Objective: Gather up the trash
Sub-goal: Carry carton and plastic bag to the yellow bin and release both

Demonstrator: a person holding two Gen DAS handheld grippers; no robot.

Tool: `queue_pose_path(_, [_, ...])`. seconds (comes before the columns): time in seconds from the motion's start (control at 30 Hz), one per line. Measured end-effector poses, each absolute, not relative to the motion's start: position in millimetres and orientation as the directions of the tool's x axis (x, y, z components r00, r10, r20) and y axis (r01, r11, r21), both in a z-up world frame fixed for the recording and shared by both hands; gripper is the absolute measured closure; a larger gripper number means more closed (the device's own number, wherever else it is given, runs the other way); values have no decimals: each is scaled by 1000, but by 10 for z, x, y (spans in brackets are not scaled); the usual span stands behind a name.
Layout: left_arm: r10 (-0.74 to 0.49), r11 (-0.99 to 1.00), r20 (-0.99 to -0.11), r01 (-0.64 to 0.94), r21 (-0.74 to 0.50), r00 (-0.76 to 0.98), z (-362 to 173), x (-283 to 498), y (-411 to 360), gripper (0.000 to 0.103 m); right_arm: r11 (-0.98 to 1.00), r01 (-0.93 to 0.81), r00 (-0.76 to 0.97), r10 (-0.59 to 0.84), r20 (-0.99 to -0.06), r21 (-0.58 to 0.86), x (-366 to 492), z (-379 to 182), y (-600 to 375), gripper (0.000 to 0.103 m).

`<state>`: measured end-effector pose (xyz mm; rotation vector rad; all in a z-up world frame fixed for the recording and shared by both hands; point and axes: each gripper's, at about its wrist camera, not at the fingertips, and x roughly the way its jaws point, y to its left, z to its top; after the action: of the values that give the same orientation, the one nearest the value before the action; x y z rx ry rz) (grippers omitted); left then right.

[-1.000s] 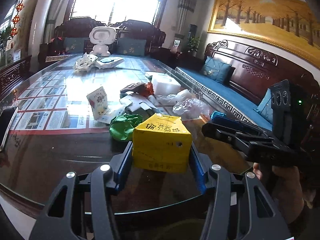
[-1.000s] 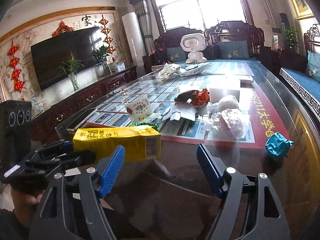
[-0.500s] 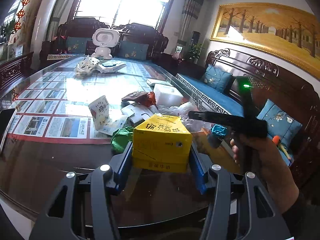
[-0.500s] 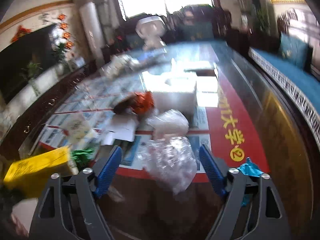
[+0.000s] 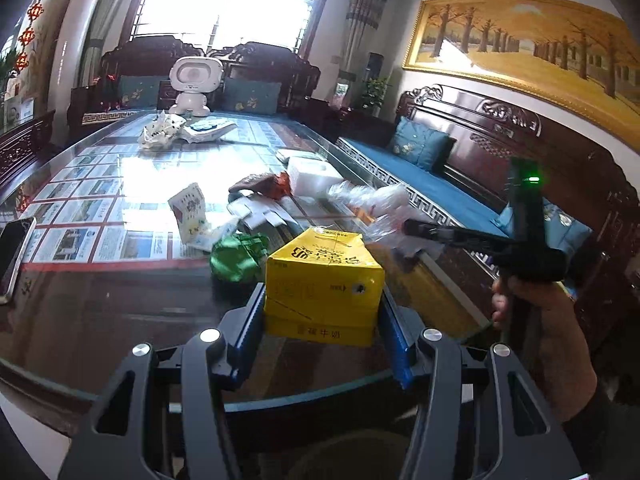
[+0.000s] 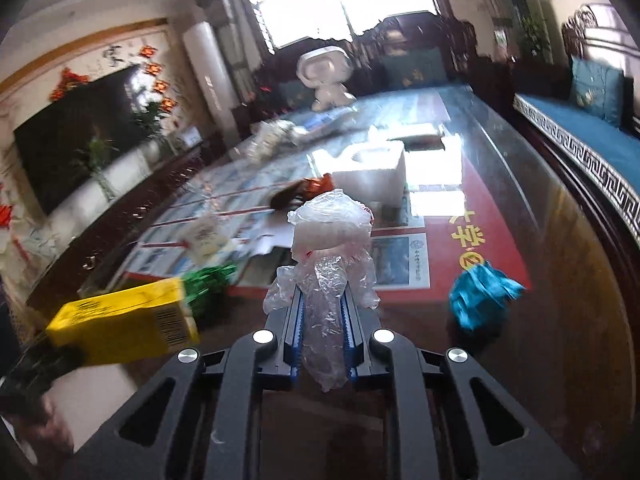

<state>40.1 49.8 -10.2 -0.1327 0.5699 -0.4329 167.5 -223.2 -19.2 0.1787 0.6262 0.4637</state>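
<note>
The left gripper (image 5: 324,316) is about half open, and its two blue pads press on the sides of a yellow milk carton (image 5: 324,280), which it holds above the near edge of the glass-topped counter (image 5: 100,300). The right gripper (image 6: 322,320) has just been closing, and now its pads stand almost together with a crumpled clear plastic bag (image 6: 328,264) pinched between them; the bag bulges out above the pads and hangs a little below them. In the left wrist view the right gripper reaches from the right side toward the pile of clear plastic near the sofa side of the counter, and a hand (image 5: 548,344) grips its handle. More trash lies on the counter: a crumpled green bag (image 5: 236,256) just behind the carton, a small white printed packet (image 5: 190,210), flat white cardboard pieces (image 5: 260,212), a brown and orange wrapper (image 5: 264,184), a white foam box (image 5: 312,172), and a crumpled blue piece (image 6: 480,296) lying apart to the right of the bag. A phone (image 5: 12,256) rests at the left edge of the counter.
</note>
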Motion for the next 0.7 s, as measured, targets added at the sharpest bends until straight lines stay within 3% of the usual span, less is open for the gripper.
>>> queue_pose_path(0.2, [-483, 874, -527, 418, -246, 699, -141, -173, 461, 49, 827, -459, 688, 562, -459, 324, 613, -63, -2402, 87])
queue_pose_path(0.37, [-488, 864, -593, 451, -224, 641, -393, -657, 317, 49, 783, -492, 621, 622, -477, 382, -79, -231, -2462, 87])
queue_pose_path(0.7, [-474, 858, -786, 409, -311, 397, -1490, -932, 68, 47, 819, -421, 491, 566, -662, 388, -610, -1008, -2286, 87])
